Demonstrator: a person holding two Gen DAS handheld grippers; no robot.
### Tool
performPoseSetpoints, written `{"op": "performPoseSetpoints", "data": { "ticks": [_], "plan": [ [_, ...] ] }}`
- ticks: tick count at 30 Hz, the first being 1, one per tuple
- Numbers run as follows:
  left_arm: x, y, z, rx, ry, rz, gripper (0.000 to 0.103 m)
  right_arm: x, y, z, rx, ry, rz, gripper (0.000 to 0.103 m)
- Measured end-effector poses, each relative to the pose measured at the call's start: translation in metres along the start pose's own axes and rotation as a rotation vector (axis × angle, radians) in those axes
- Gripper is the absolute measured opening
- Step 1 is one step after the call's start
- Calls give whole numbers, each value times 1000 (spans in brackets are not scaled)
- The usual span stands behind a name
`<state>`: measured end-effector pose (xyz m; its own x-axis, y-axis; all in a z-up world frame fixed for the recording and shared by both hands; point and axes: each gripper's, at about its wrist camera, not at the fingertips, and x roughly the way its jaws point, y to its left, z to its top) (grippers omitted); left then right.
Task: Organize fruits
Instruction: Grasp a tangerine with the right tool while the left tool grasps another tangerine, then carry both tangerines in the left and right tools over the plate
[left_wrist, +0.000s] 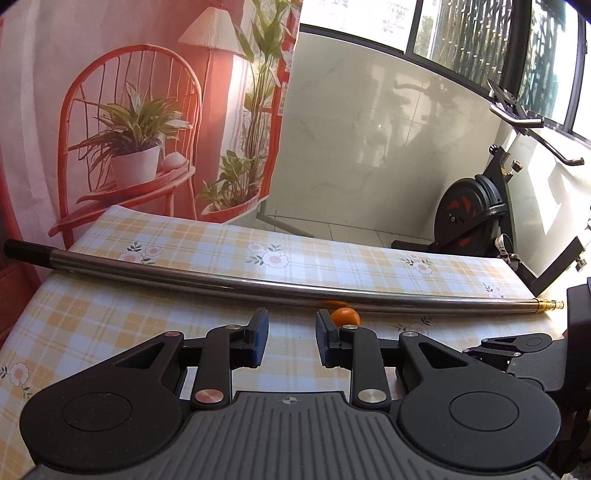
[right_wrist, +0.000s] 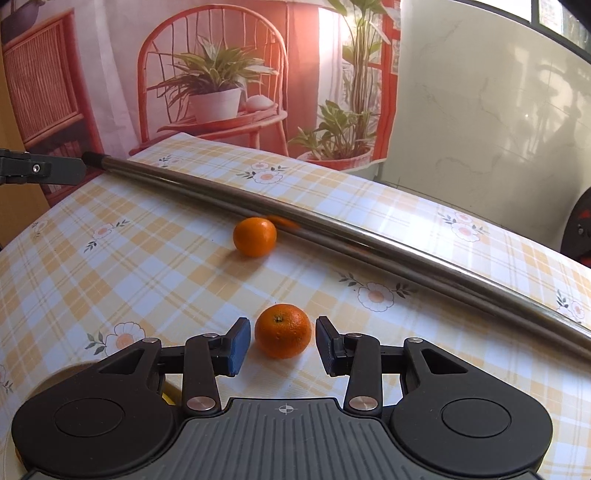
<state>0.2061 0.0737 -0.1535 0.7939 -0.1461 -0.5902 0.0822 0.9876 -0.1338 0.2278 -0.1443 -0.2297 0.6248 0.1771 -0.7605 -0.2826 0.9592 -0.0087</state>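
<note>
Two fruits on cloth (right_wrist: 147, 266): far orange (right_wrist: 255, 236) just beside pole (right_wrist: 369, 236). Near orange (right_wrist: 283, 331) between spread pads (right_wrist: 238, 345) of right claw (right_wrist: 282, 345), untouched. Left claw (left_wrist: 291, 341) spread too, empty.

A polished steel pole (right_wrist: 332, 229) with a brass tip (left_wrist: 548, 305) lay on the smooth checked tablecloth (right_wrist: 147, 266), beside dimpled, slightly glossy tangerines (right_wrist: 283, 331), under matt black plastic gripper arms with blue rubbery pads (right_wrist: 239, 347).

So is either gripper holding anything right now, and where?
Nothing held. Right gripper straddles an orange, pads clear of it; left gripper is empty.
</note>
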Motion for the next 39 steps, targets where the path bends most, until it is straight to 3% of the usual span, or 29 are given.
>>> {"op": "performPoseSetpoints", "data": {
  "ticks": [7,11,17,26,32,39],
  "plan": [
    [26,-5,2,-25,49,-49,30,19,-6,4,37,51,24,35],
    [41,-10,2,-30,72,-63,44,20,-11,5,66,59,42,34],
    [72,-15,3,-80,113,-106,44,7,-22,1,155,32,75,34],
    [130,-21,1,-122,194,-94,44,-28,-31,-17,202,-58,22,34],
    [147,-20,-2,-158,233,-100,44,-49,-38,-33,226,-95,-29,34],
    [150,-24,-3,-156,229,-91,41,-60,-42,-48,266,-93,-23,34]
  ]
}}
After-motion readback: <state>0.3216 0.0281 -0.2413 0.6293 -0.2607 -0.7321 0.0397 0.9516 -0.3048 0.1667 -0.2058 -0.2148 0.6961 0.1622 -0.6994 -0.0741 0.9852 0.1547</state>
